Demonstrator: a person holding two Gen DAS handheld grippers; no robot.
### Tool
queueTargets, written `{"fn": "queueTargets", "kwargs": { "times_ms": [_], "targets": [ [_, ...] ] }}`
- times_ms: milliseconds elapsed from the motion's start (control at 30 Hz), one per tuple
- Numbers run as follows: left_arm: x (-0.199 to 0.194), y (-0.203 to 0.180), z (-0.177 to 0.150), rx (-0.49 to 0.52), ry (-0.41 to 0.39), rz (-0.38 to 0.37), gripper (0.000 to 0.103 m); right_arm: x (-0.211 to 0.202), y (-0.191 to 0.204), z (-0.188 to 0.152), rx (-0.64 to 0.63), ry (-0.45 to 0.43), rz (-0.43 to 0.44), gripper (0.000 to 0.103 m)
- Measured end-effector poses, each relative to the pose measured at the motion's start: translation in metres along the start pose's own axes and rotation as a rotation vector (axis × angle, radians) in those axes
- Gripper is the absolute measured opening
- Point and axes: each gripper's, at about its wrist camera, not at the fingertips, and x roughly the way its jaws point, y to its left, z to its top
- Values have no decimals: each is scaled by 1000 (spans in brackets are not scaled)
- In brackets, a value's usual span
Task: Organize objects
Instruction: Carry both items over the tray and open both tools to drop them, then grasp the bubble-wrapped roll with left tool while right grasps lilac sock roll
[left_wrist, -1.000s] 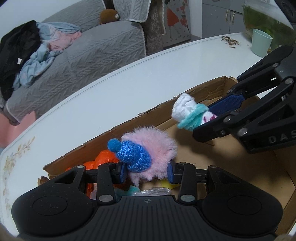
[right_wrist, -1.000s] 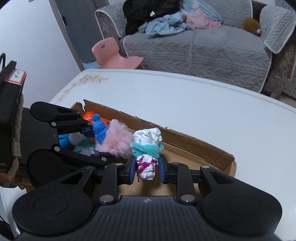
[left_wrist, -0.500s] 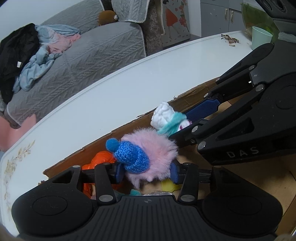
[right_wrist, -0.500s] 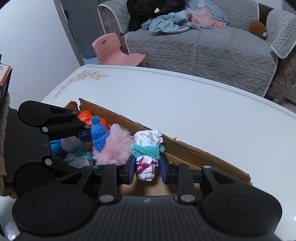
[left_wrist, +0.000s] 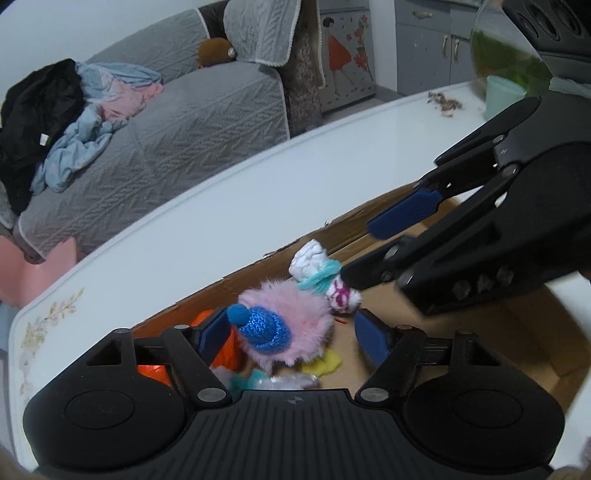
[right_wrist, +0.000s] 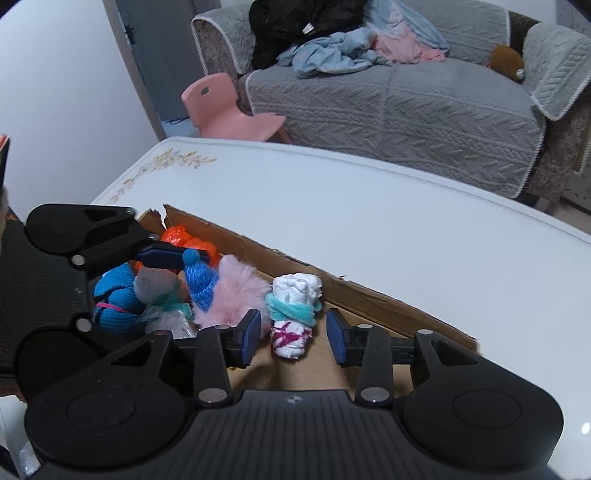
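A pink fluffy toy with a blue knit hat (left_wrist: 284, 325) (right_wrist: 229, 295) rests in the cardboard box (left_wrist: 461, 332) (right_wrist: 369, 295). My left gripper (left_wrist: 291, 336) is open around it, pads apart from it. A white rolled cloth with a teal band (left_wrist: 321, 277) (right_wrist: 295, 314) stands beside the toy on the box floor. My right gripper (right_wrist: 291, 336) is open around it, not touching; it also shows in the left wrist view (left_wrist: 373, 251).
The box also holds an orange bag (right_wrist: 188, 240), a blue knit item (right_wrist: 114, 295), a grey-teal toy (right_wrist: 162, 295) and a yellow piece (left_wrist: 325, 365). It sits on a white table (right_wrist: 369, 221). A green cup (left_wrist: 502, 96) stands far right.
Both grippers lowered into the box and opened. The pink toy and the white rolled cloth have been let go and now rest in the box side by side.
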Motion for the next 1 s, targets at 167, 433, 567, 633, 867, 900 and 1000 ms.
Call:
{"fn": "queueTargets", "kwargs": {
  "times_ms": [167,433,567,633,867,900,1000],
  "targets": [
    [-56,2,-11,-40,-32,5,84,-49,5,-9,31,-40,-34,46],
    [-161,0,-61,-29,-6,12,95,-136,35,-57,90,-98,-77,65],
    [-190,-7,-106,54,56,-17,99,-157,54,-102,139,-61,-39,67],
    [-190,-16,-129,127,90,-35,99,-159,61,-128,156,-22,-43,67],
    [-169,-40,-178,323,176,-115,96,-142,75,-175,127,146,-91,59],
    [-164,-41,-179,343,185,-103,96,-138,77,-176,112,161,-107,59],
    [-160,-40,-187,342,199,-98,96,-127,79,-180,107,195,-114,59]
  ]
}}
